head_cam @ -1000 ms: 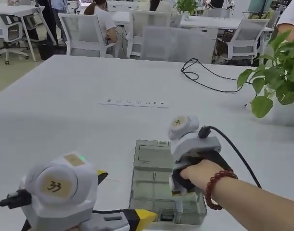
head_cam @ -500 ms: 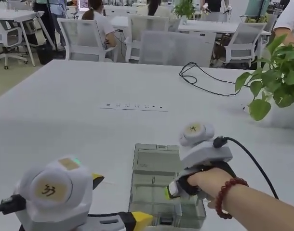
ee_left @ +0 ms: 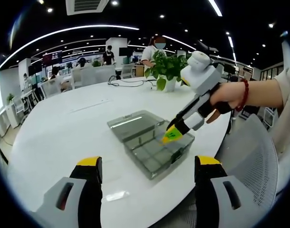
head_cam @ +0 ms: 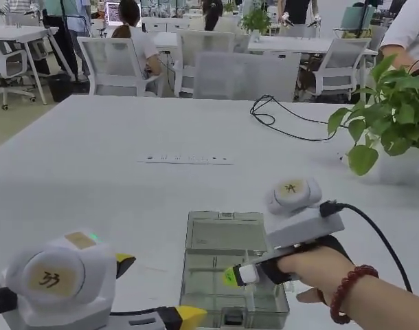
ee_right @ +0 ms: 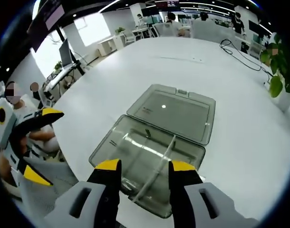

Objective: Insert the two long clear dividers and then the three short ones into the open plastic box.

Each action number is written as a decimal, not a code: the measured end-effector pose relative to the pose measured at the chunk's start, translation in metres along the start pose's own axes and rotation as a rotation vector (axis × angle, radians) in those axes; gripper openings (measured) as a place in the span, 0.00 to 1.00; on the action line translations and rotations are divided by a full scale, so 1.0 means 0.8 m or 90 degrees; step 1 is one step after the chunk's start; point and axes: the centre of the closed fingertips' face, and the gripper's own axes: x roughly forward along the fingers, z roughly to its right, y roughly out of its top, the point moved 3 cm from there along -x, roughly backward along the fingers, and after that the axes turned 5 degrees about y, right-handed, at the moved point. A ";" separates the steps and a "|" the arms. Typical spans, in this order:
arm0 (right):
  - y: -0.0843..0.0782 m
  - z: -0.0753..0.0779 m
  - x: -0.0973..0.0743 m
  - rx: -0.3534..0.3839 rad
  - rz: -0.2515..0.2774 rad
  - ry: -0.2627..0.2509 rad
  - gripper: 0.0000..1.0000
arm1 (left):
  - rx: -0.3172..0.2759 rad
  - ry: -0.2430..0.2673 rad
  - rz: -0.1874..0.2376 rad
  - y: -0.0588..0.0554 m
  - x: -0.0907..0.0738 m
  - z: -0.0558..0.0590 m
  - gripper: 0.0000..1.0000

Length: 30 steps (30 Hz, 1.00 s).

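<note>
Open-plan office behind, white mesh-backed chairs (head_cam: 120, 58) along the far edge of a broad white tabletop (head_cam: 93, 172). Flat white socket strip (head_cam: 189, 159) lies mid-table. Looped black cable (head_cam: 285, 120) lies toward the far right corner, and a leafy green potted plant (head_cam: 391, 117) stands at the right edge. Smoky clear plastic box (head_cam: 227, 234) sits close to the near edge, lid laid flat open on the far side, tray toward the person. One thin clear divider (ee_right: 159, 159) stands upright inside the tray, running from the hinge wall to the near wall. Other faint lines cross the tray, too transparent to count. Right gripper (ee_right: 145, 166), held in a hand (head_cam: 312, 265) wearing a red bead bracelet (head_cam: 347, 292), hangs over the tray's near right part. Its yellow-tipped jaws are partly apart, with the divider lined up between them and a gap showing on each side. Left gripper (ee_left: 149, 162) hovers off the near left corner of the box, jaws spread wide, holding nothing.
</note>
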 end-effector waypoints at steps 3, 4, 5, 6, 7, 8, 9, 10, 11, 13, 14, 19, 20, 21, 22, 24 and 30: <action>0.002 -0.003 -0.009 -0.012 0.018 0.012 0.45 | -0.001 0.003 0.001 0.000 -0.003 -0.001 0.81; 0.002 -0.004 -0.011 -0.017 0.023 0.014 0.47 | -0.002 0.004 0.002 0.000 -0.004 -0.002 0.81; 0.003 -0.006 -0.014 -0.026 0.033 0.020 0.49 | -0.004 0.006 0.001 0.000 -0.006 -0.003 0.81; 0.004 -0.007 -0.017 -0.036 0.039 0.024 0.50 | -0.004 0.007 0.002 0.000 -0.007 -0.003 0.81; 0.003 -0.008 -0.020 -0.047 0.045 0.026 0.52 | -0.004 0.008 0.001 0.000 -0.008 -0.003 0.81; 0.003 -0.008 -0.021 -0.048 0.045 0.027 0.53 | -0.004 0.009 0.001 0.000 -0.009 -0.004 0.81; 0.003 -0.010 -0.024 -0.054 0.049 0.031 0.54 | -0.004 0.010 0.001 0.000 -0.010 -0.004 0.81; 0.003 -0.010 -0.026 -0.054 0.058 0.035 0.56 | -0.004 0.011 0.001 -0.001 -0.011 -0.004 0.81; 0.003 -0.010 -0.029 -0.056 0.065 0.040 0.58 | -0.005 0.013 0.000 -0.001 -0.013 -0.005 0.81; 0.002 -0.010 -0.034 -0.059 0.077 0.046 0.59 | -0.006 0.014 0.000 -0.001 -0.014 -0.005 0.81; 0.001 -0.010 -0.036 -0.063 0.080 0.048 0.60 | -0.006 0.016 0.000 -0.001 -0.015 -0.006 0.81; -0.006 -0.010 -0.048 -0.070 0.096 0.060 0.64 | -0.008 0.020 0.000 -0.002 -0.020 -0.007 0.81; -0.009 -0.010 -0.050 -0.071 0.099 0.062 0.65 | -0.008 0.021 -0.001 -0.003 -0.021 -0.007 0.81; -0.010 -0.009 -0.052 -0.071 0.103 0.062 0.66 | -0.007 0.021 -0.001 -0.003 -0.022 -0.007 0.81; -0.012 -0.008 -0.055 -0.074 0.109 0.063 0.66 | -0.006 0.022 -0.002 -0.005 -0.023 -0.007 0.81; -0.015 -0.008 -0.060 -0.080 0.117 0.066 0.67 | -0.006 0.023 -0.004 -0.006 -0.025 -0.007 0.81; -0.024 -0.005 -0.072 -0.089 0.134 0.072 0.72 | -0.010 0.029 -0.009 -0.010 -0.030 -0.009 0.81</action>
